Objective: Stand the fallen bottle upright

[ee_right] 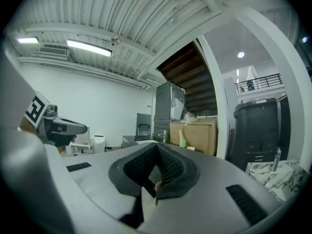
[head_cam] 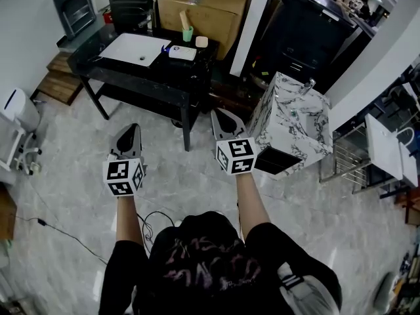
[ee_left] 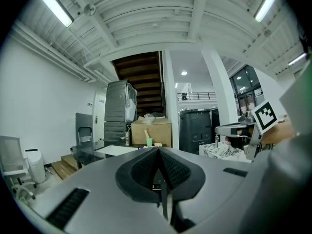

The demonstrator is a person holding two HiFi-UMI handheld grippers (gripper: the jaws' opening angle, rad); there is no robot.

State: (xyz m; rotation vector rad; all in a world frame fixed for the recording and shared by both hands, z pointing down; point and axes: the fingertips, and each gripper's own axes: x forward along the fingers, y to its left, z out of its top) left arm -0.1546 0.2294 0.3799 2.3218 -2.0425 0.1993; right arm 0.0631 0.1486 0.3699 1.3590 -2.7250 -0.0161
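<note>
I see no bottle for certain. A small white object with a blue end [head_cam: 180, 52] lies flat on the black table [head_cam: 125, 71], too small to identify. Beside it are a green cup [head_cam: 188, 34] with a wooden stick in it and a white board [head_cam: 134, 48]. My left gripper [head_cam: 130, 136] and right gripper [head_cam: 226, 120] hover over the marble floor, short of the table's near edge. Both point toward the table, shut and empty. In the left gripper view the left gripper's [ee_left: 159, 150] pads meet. In the right gripper view the right gripper's [ee_right: 157, 146] pads also touch.
A marble-patterned sink cabinet [head_cam: 292, 120] stands close on the right. A cardboard box [head_cam: 210, 5] and a black bin [head_cam: 315, 25] are behind the table. A white appliance [head_cam: 16, 110] sits at far left. A thin cable [head_cam: 59, 231] runs over the floor near my feet.
</note>
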